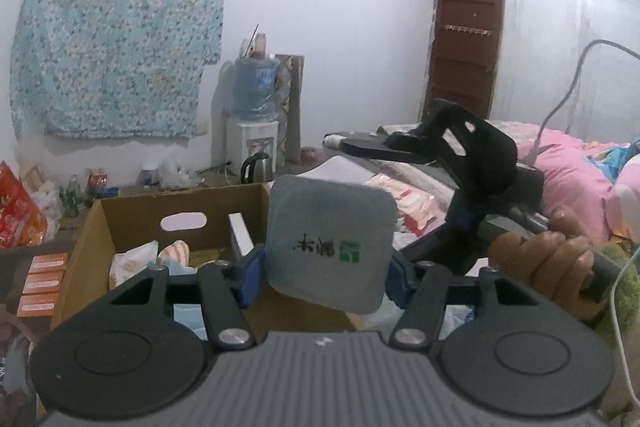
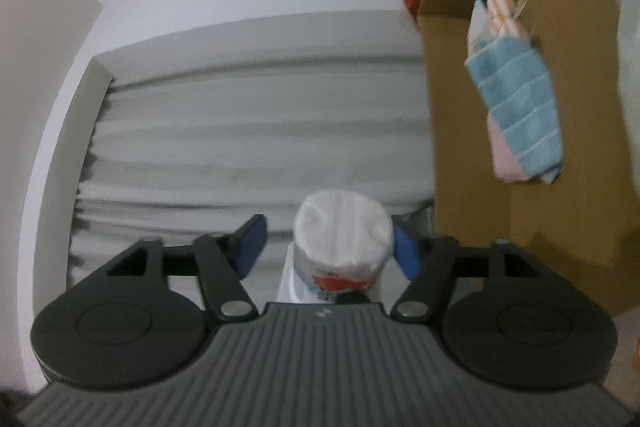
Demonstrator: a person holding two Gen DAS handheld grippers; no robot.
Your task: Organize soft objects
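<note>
While clamped, squarish grey pack (image 1: 330, 247), ribbed grip.

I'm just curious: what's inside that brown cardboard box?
Inside the cardboard box lie a folded blue towel over something pink, striped cloth and a patterned white packet. The grey pack in the left tool hides the box's right part.

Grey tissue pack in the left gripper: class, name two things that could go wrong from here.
1. The grey tissue pack sits tilted between the left gripper pads and might slip short of the cardboard box.
2. The right gripper stands open round a wrapped white roll, which may drop.
</note>
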